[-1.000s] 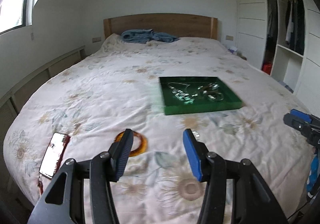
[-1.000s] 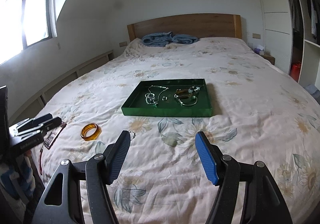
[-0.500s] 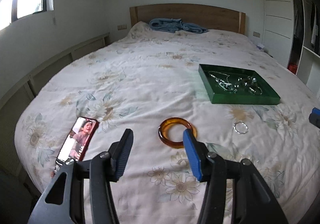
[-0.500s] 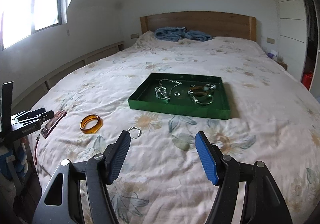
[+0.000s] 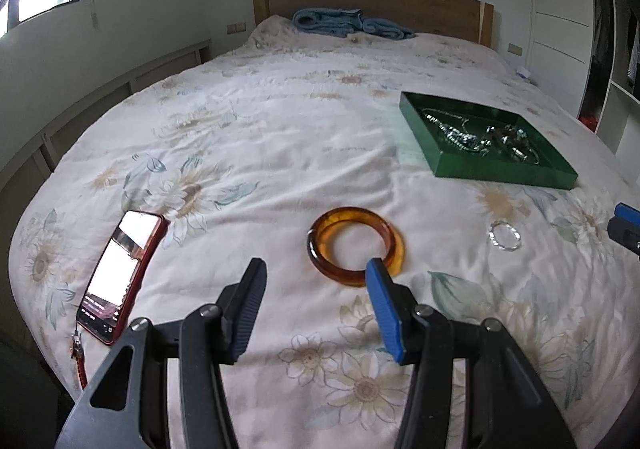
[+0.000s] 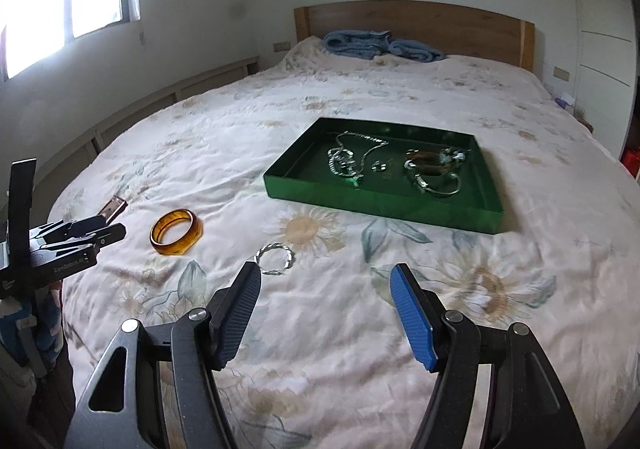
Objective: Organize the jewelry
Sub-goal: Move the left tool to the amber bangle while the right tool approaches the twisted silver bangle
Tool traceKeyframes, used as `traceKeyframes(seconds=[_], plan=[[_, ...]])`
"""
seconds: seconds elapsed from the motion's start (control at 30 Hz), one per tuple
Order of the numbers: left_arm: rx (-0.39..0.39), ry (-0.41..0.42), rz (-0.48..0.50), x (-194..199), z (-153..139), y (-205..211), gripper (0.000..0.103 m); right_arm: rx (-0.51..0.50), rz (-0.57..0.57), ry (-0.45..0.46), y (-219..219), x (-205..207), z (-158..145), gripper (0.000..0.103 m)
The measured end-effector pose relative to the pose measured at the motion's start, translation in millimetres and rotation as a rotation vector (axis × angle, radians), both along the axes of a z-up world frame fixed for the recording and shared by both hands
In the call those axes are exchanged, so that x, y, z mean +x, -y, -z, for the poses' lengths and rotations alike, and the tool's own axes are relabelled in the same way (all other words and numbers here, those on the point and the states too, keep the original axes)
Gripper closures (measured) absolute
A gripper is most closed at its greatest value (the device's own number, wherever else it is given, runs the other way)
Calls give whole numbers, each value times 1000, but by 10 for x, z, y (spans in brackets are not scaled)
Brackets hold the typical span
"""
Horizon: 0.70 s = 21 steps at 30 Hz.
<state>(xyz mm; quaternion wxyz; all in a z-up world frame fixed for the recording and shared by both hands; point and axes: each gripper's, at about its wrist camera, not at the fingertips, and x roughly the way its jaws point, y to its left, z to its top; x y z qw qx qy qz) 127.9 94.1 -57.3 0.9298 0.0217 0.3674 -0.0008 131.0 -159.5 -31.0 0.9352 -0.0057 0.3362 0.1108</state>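
An amber bangle lies flat on the floral bedspread, just ahead of my open left gripper; its near rim sits by the right fingertip. It also shows in the right wrist view. A thin silver bracelet lies to its right, also seen in the right wrist view, just ahead of the left finger of my open, empty right gripper. A green tray holding chains and other jewelry sits further up the bed, also in the left wrist view.
A red-cased phone with a lit screen lies near the bed's left edge. A folded blue blanket lies by the wooden headboard. A white wardrobe stands to the right. My left gripper shows at the left of the right wrist view.
My left gripper has swung left and come closer to the amber bangle, which now sits just before its fingertips. My right gripper has moved nearer to the silver bracelet. Both stayed open.
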Motion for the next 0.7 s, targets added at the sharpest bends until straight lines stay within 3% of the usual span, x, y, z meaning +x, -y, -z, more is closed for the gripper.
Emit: traceKeyframes(seconds=[0.7], plan=[[-105, -67, -18, 461, 296, -273, 49, -79, -101, -107, -619, 534, 439, 33]])
